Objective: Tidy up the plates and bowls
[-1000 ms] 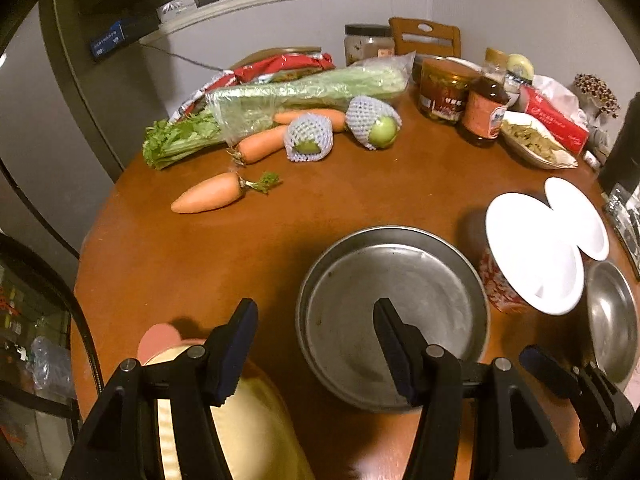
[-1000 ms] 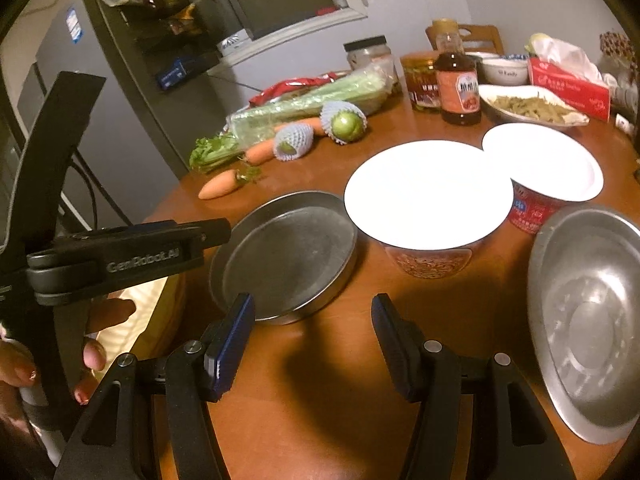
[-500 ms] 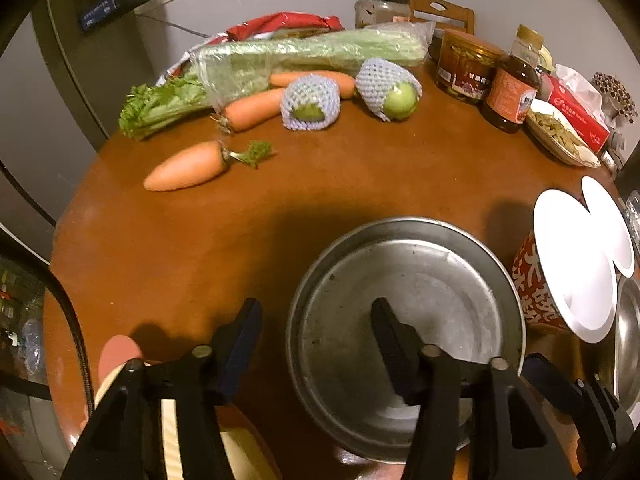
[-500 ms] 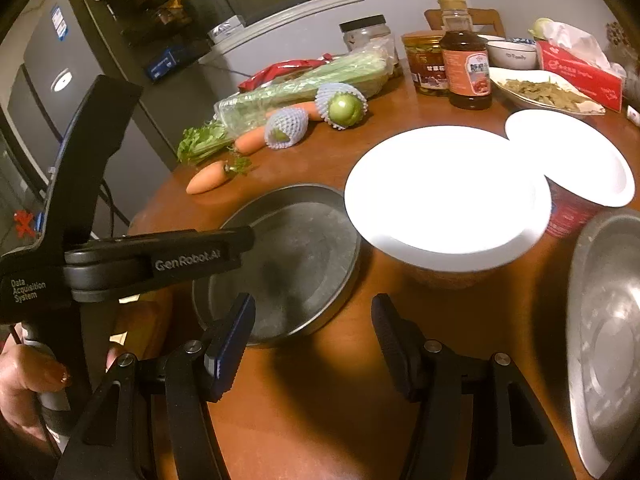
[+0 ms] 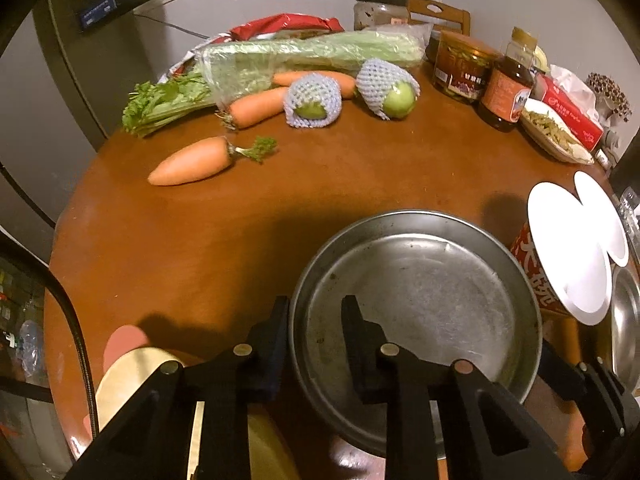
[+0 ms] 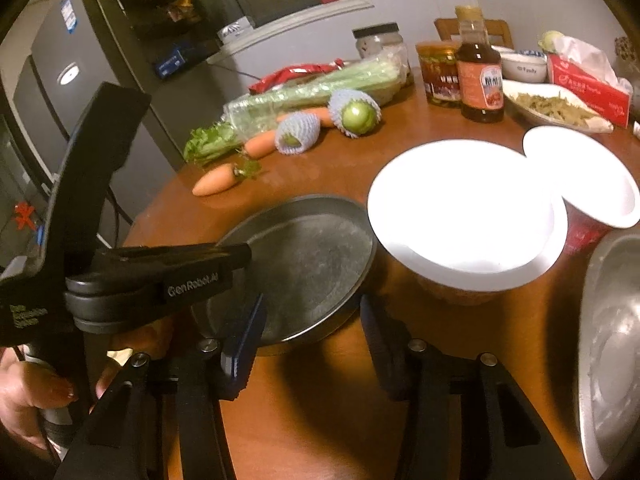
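Note:
A round metal pan [image 5: 420, 300] sits on the brown table, close to the near edge. My left gripper [image 5: 316, 332] is shut on its left rim, one finger outside and one inside. In the right wrist view the pan [image 6: 312, 256] lies ahead with the left gripper [image 6: 240, 256] clamped on its edge. My right gripper [image 6: 312, 340] has its jaws closing. The pan's near rim stands between them, and the pads are not touching it. Two white bowls with red sides [image 6: 460, 216] [image 6: 584, 176] stand to the right of the pan. A second metal plate [image 6: 612, 352] lies at far right.
Carrots [image 5: 192, 162], bagged celery [image 5: 304, 56] and two green fruits in foam nets [image 5: 396, 96] lie across the back. A jar [image 5: 460, 68], sauce bottle [image 5: 508, 88], dish of food [image 5: 556, 136] and tissue box [image 5: 572, 112] crowd the back right. A hand [image 6: 24, 392] holds the left gripper.
The left gripper came down over the pan's rim and its jaws closed on it. The right gripper's jaws narrowed, and it drew closer to the pan's near edge.

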A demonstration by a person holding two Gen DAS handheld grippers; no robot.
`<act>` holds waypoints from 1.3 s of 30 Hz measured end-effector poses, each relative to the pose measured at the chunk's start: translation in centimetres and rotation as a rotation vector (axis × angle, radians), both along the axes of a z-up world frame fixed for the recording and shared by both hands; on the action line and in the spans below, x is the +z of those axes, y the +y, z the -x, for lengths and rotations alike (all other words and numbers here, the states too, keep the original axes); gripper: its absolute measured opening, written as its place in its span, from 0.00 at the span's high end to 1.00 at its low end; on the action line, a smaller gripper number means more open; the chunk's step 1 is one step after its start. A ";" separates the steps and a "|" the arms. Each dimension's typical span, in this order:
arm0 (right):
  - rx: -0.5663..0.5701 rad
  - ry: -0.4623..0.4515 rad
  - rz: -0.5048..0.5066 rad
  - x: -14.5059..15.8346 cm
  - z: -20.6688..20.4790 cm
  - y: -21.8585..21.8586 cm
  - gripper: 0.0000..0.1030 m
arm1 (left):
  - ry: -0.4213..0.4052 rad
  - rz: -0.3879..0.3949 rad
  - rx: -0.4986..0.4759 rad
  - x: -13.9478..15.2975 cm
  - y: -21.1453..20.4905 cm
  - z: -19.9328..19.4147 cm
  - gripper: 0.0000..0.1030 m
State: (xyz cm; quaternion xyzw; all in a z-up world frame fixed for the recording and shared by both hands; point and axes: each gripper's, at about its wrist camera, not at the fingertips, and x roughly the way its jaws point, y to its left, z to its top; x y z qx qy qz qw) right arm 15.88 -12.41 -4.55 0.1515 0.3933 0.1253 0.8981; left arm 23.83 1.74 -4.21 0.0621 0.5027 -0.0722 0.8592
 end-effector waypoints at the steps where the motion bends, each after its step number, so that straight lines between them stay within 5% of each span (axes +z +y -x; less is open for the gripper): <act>1: 0.003 -0.011 0.003 0.3 0.2 0.1 0.51 | -0.004 0.007 0.004 0.2 0.2 0.1 0.74; 27: 0.129 -0.248 0.074 9.7 6.9 6.3 0.51 | -0.226 0.051 0.109 9.9 8.4 9.4 0.74; 39: 0.269 -0.293 0.091 10.4 8.7 11.6 0.51 | -0.237 0.055 0.210 9.2 14.0 12.2 0.74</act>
